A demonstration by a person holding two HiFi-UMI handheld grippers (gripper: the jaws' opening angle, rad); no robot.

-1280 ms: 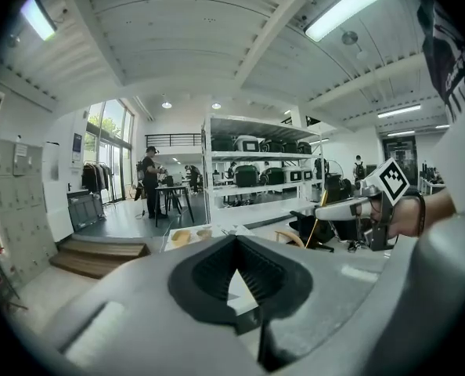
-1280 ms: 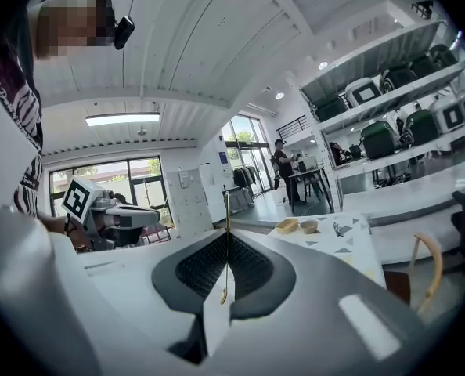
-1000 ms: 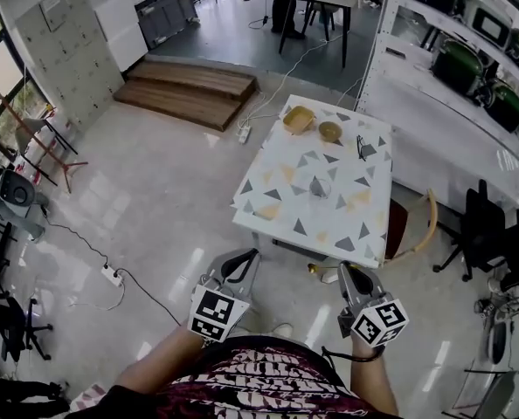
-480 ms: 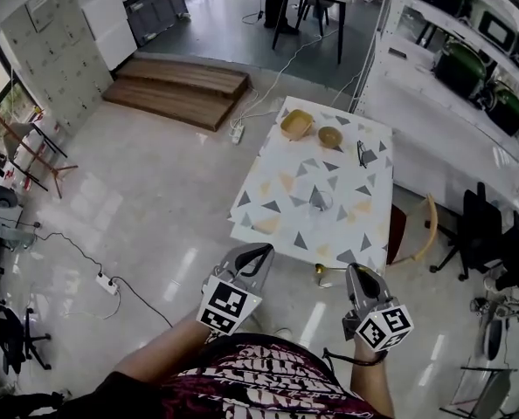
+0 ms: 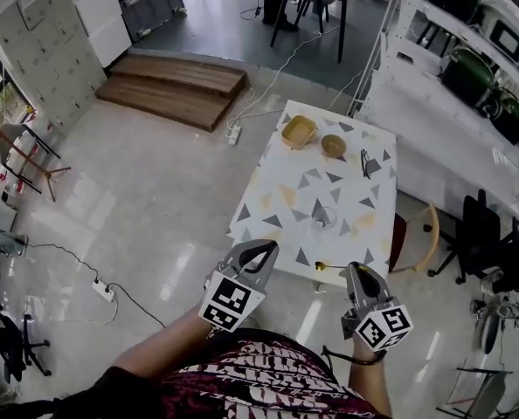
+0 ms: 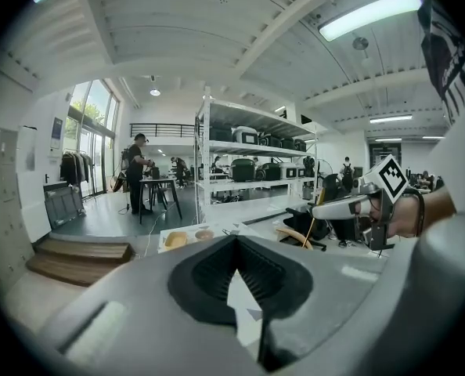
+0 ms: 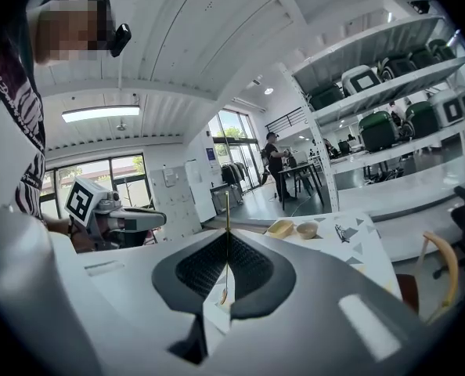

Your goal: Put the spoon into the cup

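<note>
Since half a second ago, table [image 5: 281, 177] lower in frame, near edge now just beyond both tips. Left gripper [image 5: 266, 248] nudged slightly up and right; right gripper [image 5: 354, 270] barely moved.

Left jaws pressed together with nothing between. Right jaws pinched on spoon [image 7: 227, 210], thin gold handle sticking out past the tips toward frame left in the head view.

Cup [image 5: 321, 218] upright at mid-table, well apart from spoon. Clear glass, small and faint against the triangle pattern. Spoon bowl mostly buried between the pads. Forearms cut off by the bottom edge.
</note>
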